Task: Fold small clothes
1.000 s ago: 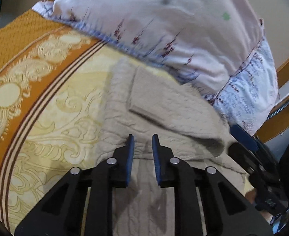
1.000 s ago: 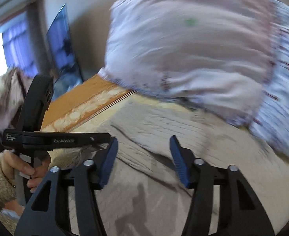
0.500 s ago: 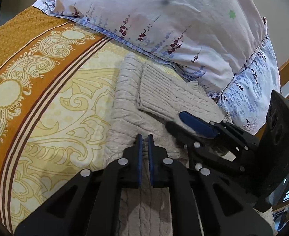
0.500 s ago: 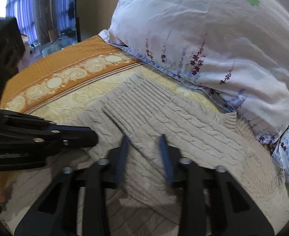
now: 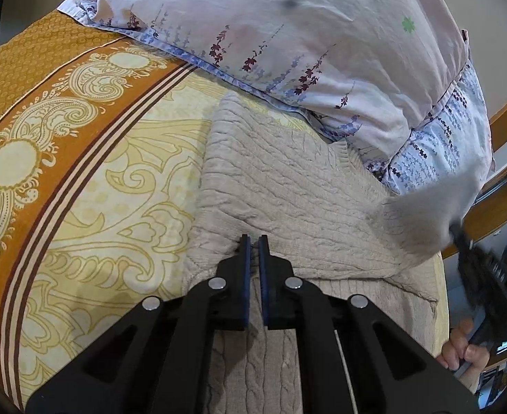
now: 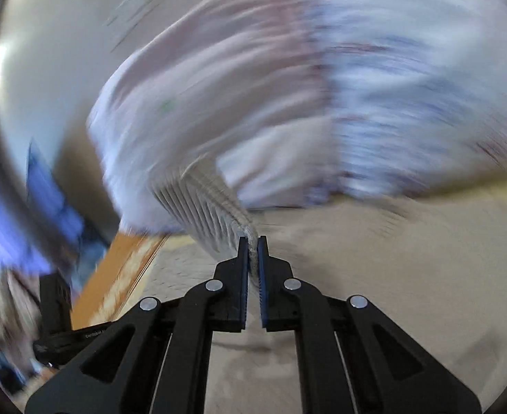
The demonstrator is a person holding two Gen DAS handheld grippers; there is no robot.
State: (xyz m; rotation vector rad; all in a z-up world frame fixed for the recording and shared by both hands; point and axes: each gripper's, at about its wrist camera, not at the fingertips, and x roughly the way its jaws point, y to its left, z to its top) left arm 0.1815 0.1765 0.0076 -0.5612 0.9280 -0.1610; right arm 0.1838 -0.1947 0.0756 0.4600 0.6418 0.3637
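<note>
A beige cable-knit sweater is spread on the bed, its top edge against a floral pillow at the bed's head. The left tongs are pinched shut on a sweater fold. The right tongs are clamped on the ribbed cuff, which is lifted.

Both the left gripper and right gripper have jaws clamped.

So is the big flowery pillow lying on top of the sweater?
No, the flowery pillow sits behind the knitted sweater on the bedspread, only bordering its far edge.
</note>
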